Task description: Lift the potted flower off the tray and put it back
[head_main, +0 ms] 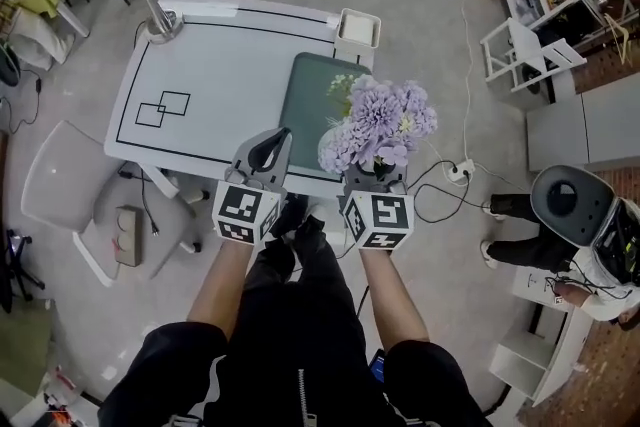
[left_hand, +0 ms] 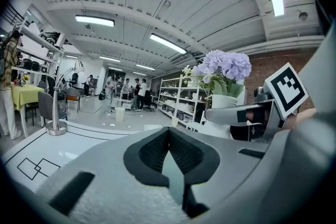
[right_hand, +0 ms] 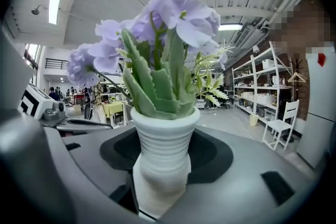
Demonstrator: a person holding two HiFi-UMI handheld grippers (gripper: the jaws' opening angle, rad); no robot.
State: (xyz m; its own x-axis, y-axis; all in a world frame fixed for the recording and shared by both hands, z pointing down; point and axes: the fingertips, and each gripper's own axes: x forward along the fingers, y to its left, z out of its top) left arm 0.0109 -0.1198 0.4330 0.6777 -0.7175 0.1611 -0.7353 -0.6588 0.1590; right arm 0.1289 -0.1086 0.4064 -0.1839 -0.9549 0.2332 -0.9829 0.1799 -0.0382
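My right gripper (head_main: 372, 177) (right_hand: 163, 165) is shut on the potted flower: a ribbed white pot (right_hand: 164, 149) with purple blooms (head_main: 380, 120) and green leaves. The pot hangs in the air over the near right edge of the dark green tray (head_main: 305, 105), clear of it. My left gripper (head_main: 275, 147) (left_hand: 169, 131) is beside it on the left, its jaws closed together with nothing between them. The left gripper view shows the flower (left_hand: 223, 68) at the right, held between the other gripper's fingers.
The tray lies on a white table (head_main: 200, 65) marked with black lines. A desk lamp (head_main: 160, 10) stands at its far left corner and a small white bin (head_main: 357, 27) at its far right. A white chair (head_main: 60, 185), floor cables (head_main: 455, 170) and a person (head_main: 590, 235) surround it.
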